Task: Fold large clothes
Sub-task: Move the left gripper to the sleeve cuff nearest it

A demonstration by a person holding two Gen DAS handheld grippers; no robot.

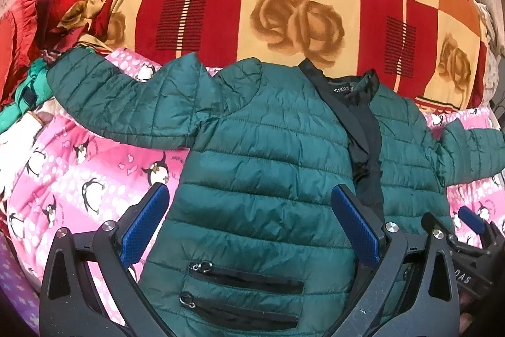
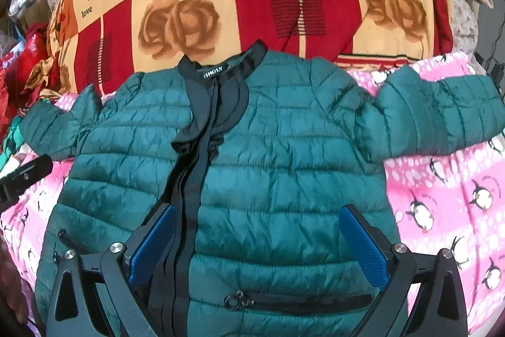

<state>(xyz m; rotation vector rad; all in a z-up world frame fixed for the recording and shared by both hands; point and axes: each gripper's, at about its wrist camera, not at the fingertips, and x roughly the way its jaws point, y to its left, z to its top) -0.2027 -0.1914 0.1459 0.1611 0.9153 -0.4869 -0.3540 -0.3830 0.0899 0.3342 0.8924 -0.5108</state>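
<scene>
The bed is covered by a pink fleece blanket printed with penguins and white dots (image 1: 94, 172), and a dark green quilted puffer jacket (image 1: 262, 166) lies flat on it, front side up, both sleeves spread out to the sides and the collar pointing toward the far end. Beyond the collar, a thick folded quilt in red, orange and cream squares with brown roses and the word "love" (image 1: 284, 5) rests on the bed. At the far left edge sits a heap of red and green clothes (image 1: 28, 30).

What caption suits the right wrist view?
Open right claw above a green jacket spread front-up on a pink penguin blanket.
</scene>
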